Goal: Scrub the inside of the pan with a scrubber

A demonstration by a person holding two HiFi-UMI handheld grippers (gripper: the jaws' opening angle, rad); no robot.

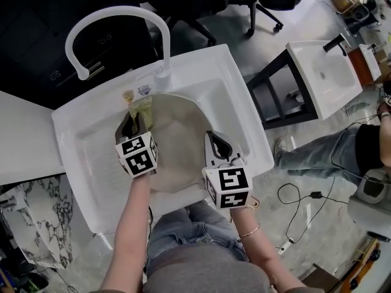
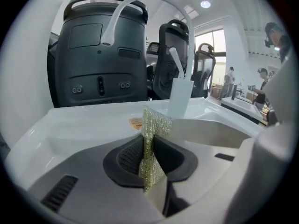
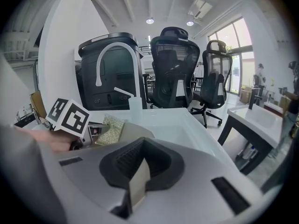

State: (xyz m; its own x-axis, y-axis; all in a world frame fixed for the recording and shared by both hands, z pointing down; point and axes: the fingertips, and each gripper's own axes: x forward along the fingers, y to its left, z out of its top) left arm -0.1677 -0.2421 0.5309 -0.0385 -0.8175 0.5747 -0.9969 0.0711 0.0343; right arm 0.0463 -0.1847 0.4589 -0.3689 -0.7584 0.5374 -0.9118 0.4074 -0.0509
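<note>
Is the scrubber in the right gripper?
No, the left gripper view shows the scrubber pinched between the jaws of the left gripper, while the right gripper clamps the edge of the pan.

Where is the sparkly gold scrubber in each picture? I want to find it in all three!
Head view: the scrubber is left of centre, sticking out of the left tool at the pan's far-left rim.
Left gripper view: the scrubber is dead centre, pinched upright between that tool's jaws.
Right gripper view: the scrubber is left of centre.
Shared landmark: the white arched faucet stands behind it.
</note>
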